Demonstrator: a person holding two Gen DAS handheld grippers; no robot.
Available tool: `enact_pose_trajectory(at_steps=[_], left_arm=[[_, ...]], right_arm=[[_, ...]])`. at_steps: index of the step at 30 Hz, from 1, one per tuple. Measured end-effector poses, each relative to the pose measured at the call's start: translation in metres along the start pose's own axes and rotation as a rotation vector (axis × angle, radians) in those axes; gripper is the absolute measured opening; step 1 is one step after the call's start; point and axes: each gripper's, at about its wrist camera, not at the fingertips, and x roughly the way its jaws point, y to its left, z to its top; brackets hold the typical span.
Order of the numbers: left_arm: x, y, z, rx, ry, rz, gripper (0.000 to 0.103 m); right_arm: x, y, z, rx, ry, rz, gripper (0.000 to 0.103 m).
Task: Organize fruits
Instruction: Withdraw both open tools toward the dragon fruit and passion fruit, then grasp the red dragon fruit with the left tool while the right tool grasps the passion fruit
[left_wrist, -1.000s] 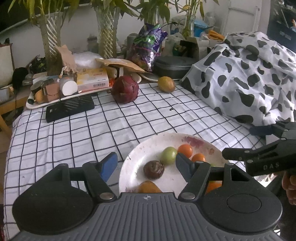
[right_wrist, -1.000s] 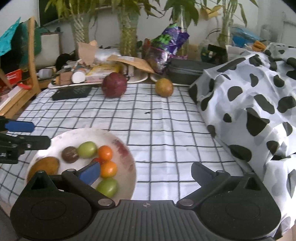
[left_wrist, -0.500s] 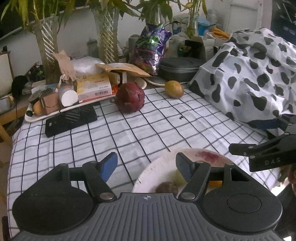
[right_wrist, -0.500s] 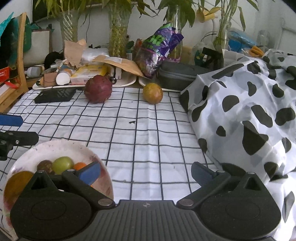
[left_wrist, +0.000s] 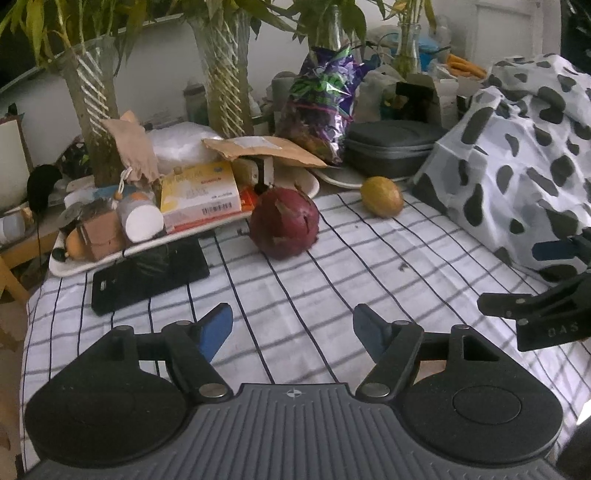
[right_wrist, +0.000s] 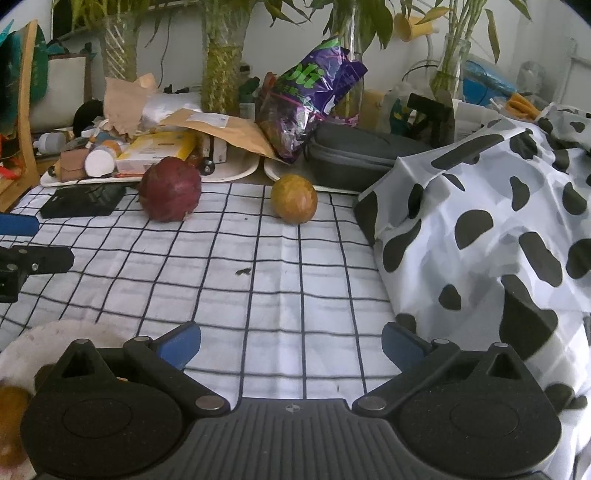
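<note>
Both my left tongs (left_wrist: 291, 330) and right tongs (right_wrist: 290, 345) are open and hold nothing. The dragon fruit (left_wrist: 284, 221) and mango (right_wrist: 294, 198) lie far ahead on the surface; round, they may roll off

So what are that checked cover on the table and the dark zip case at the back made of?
The checked tablecloth looks like thin woven cotton, matte: fold creases and soft wrinkles show, and it drapes over the table edge. The dark grey zip case looks like a semi-rigid moulded shell with a fabric skin: it keeps a domed shape, has a dull sheen and a seam around its middle. Neither is certain from looks alone.
</note>
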Motion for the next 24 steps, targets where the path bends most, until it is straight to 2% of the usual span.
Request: enact_pose_trajectory(at_steps=[2,5,16,24], left_arm=[[0.007,0.002,0.005,0.000,-0.008,0.006,0.071],[0.018,0.005,0.011,0.005,-0.022,0.013,0.078],[0.059,0.008,0.030,0.086,-0.106,0.021,0.078],[0.100,0.010,0.039,0.119,-0.102,-0.009,0.078]], right_arm=[[0.007,-0.001,0.005,0.001,0.004,-0.002,0.103],[0.017,-0.003,0.014,0.002,0.005,-0.001,0.103],[0.055,-0.005,0.040,-0.002,0.025,-0.008,0.103],[0.082,-0.014,0.050,-0.009,0.047,-0.032,0.103]])
